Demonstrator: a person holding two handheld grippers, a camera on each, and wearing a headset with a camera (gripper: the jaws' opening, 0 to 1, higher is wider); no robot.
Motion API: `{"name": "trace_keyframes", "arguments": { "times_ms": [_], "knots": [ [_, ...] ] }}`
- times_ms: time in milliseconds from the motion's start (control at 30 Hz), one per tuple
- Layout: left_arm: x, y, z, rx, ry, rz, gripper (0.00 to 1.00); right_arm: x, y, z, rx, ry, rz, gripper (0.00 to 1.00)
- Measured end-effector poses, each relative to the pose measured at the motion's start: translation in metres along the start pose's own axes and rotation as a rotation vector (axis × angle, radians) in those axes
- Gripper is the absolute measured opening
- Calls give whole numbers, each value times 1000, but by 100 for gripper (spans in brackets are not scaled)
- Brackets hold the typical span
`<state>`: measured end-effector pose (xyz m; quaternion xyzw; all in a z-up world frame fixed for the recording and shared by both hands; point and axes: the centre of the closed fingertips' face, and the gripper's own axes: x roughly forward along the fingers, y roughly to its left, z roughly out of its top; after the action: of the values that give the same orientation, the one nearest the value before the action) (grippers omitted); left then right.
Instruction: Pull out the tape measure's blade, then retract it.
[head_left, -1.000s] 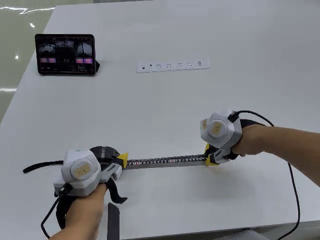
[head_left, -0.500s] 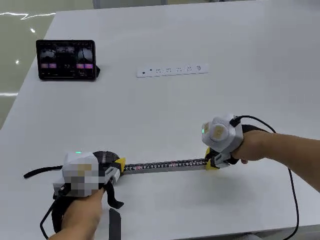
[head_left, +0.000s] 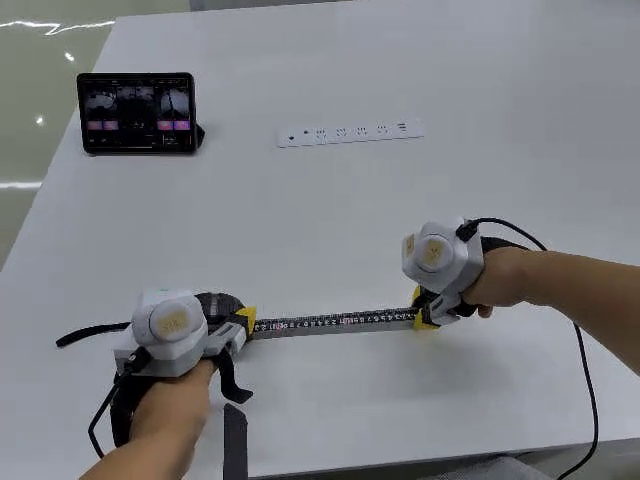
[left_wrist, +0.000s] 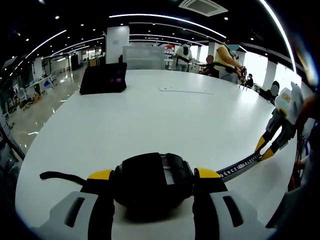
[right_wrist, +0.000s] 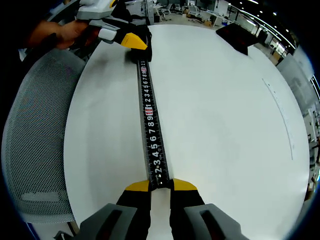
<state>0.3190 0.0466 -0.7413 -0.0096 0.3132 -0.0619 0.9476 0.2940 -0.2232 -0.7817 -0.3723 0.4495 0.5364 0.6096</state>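
Observation:
A black tape measure case (left_wrist: 152, 180) sits on the white table, clamped between the yellow-tipped fingers of my left gripper (head_left: 238, 322); the case (head_left: 215, 305) lies at the lower left in the head view. Its dark numbered blade (head_left: 330, 322) runs flat along the table to the right, and shows lengthwise (right_wrist: 151, 130) in the right gripper view. My right gripper (right_wrist: 159, 185) is shut on the blade's tip, and appears in the head view (head_left: 424, 317) at the blade's right end. A black wrist strap (head_left: 90, 333) trails left from the case.
A dark tablet (head_left: 138, 111) stands at the far left of the table (head_left: 320, 220). A white power strip (head_left: 350, 131) lies beyond the middle. A grey mesh chair (right_wrist: 35, 150) stands by the near edge. People stand at the back of the room.
The blade's drawn-out length looks about the same. The head camera shifted slightly; both grippers keep their hold.

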Motion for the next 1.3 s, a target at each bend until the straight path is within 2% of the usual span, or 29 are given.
{"name": "trace_keyframes", "arguments": {
  "times_ms": [167,267,333,533,1300],
  "knots": [
    [-1,0,-1,5,6,-5,59,1,0,2,-27,14,6,10],
    [-1,-1,-2,11,10,-10,59,1,-1,3,11,13,5,10],
    [-1,-1,-2,14,12,-9,59,2,1,4,-23,18,1,10],
    [0,-1,-3,17,20,-8,59,3,1,7,1,14,3,10],
    [1,0,-4,8,36,-18,59,9,3,21,3,19,4,10]
  ]
}}
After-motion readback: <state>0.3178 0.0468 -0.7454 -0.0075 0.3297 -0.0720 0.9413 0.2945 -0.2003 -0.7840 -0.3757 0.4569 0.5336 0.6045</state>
